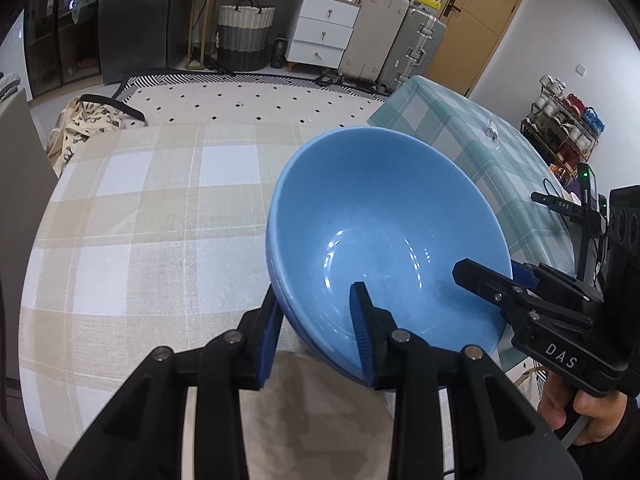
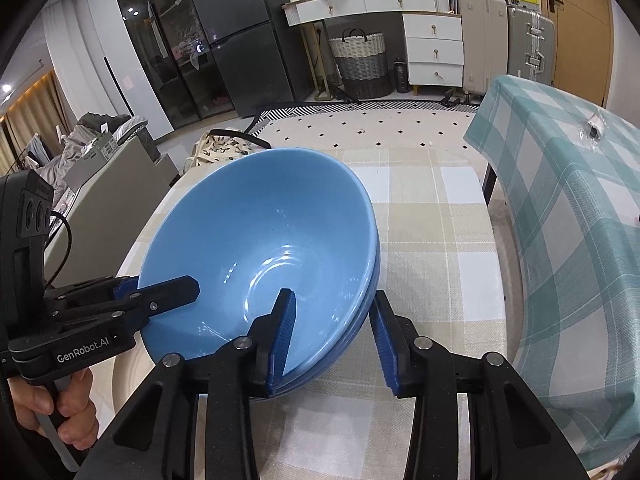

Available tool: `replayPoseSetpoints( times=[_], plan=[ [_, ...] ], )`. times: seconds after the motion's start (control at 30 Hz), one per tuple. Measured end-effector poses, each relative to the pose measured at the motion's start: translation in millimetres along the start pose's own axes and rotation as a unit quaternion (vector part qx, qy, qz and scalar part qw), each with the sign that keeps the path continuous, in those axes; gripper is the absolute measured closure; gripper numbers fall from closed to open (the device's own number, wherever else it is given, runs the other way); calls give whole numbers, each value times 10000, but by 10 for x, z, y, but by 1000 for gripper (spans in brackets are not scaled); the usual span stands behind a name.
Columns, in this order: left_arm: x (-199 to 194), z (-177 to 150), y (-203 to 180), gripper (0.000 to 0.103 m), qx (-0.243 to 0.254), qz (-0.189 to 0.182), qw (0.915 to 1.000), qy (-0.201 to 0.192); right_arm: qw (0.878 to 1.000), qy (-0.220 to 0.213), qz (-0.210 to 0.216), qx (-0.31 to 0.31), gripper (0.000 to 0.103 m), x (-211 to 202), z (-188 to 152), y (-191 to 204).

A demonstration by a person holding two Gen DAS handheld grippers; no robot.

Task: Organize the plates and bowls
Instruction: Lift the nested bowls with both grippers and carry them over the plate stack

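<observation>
A stack of two nested blue bowls [image 1: 384, 224] rests on a beige checked tablecloth [image 1: 160, 220]. My left gripper [image 1: 316, 332] straddles the near left rim, one finger inside the bowl and one outside, with a gap showing on both sides. My right gripper [image 2: 334, 336] straddles the opposite rim of the bowls [image 2: 260, 240] the same way, jaws apart. Each gripper shows in the other's view: the right one in the left wrist view [image 1: 496, 276], the left one in the right wrist view [image 2: 160, 292].
A beige plate [image 1: 312, 412] lies under the left gripper's fingers. A second table with a green checked cloth [image 2: 568, 200] stands to the right. Beyond the table are a rug, a laundry basket [image 1: 245, 34], drawers and suitcases.
</observation>
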State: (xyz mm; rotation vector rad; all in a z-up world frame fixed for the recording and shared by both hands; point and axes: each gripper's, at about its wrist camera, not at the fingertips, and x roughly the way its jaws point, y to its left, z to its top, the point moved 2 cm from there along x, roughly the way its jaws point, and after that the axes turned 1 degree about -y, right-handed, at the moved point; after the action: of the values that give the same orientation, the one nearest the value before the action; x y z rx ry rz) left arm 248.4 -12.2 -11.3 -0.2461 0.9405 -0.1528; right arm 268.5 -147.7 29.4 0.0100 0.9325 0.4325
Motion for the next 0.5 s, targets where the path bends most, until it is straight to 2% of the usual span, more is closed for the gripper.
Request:
replayPoseSetpoints(
  times=[0.5],
  plan=[
    [-469, -46, -30, 71, 41, 43, 9992, -398, 9990, -373, 157, -165, 64, -451, 18, 230]
  ],
)
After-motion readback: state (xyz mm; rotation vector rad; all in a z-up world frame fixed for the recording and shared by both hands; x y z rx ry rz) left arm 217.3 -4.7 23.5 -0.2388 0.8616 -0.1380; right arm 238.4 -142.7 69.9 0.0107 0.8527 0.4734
